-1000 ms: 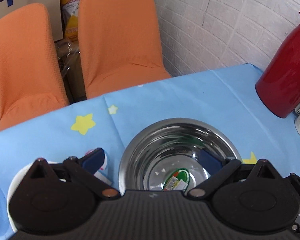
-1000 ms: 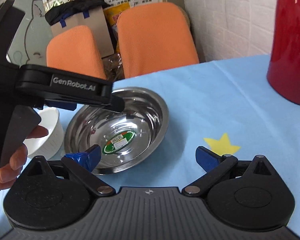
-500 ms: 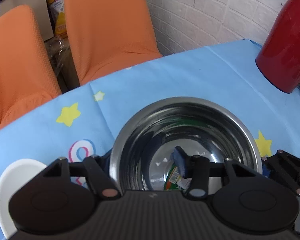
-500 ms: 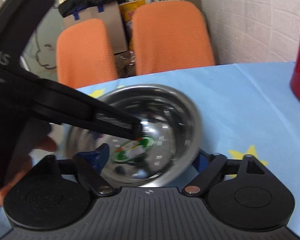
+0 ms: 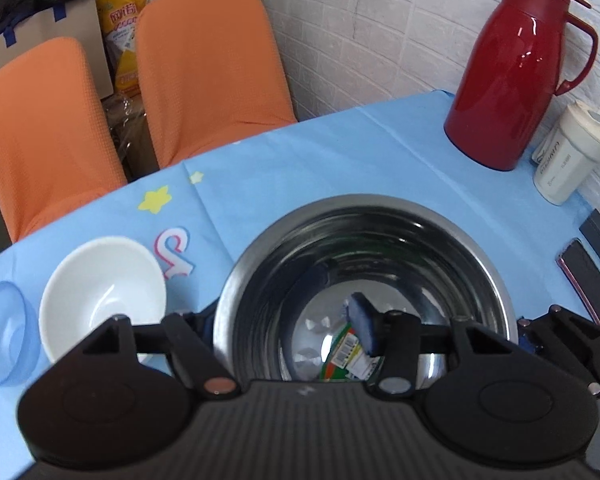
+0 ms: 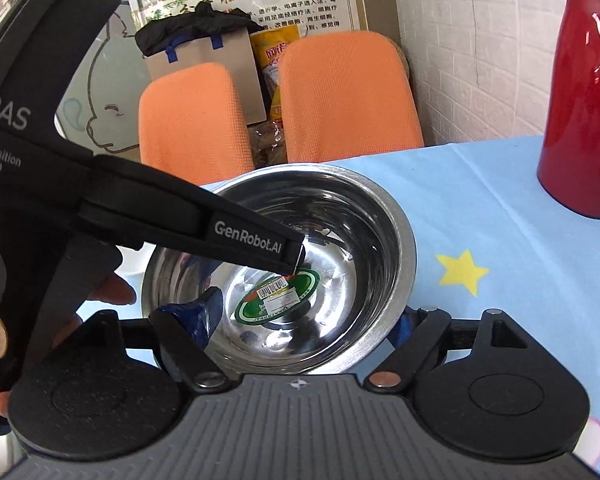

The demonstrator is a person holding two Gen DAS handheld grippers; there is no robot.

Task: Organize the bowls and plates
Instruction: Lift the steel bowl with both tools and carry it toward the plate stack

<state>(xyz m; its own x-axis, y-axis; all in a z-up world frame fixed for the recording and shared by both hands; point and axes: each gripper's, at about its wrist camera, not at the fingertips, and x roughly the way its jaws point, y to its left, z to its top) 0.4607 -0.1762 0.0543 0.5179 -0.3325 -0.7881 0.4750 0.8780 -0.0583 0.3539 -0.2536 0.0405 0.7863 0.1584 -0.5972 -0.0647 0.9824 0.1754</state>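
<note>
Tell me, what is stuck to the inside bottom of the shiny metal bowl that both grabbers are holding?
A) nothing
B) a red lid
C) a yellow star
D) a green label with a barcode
D: a green label with a barcode lies on the floor of the steel bowl, seen in both views.

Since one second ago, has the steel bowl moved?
Yes. The steel bowl, gripped by both grippers, has left the tablecloth: its rim now overlaps the orange chairs.

Silver steel bowl [image 5: 380, 236], blue star-printed tablecloth [image 5: 340, 152]
</note>
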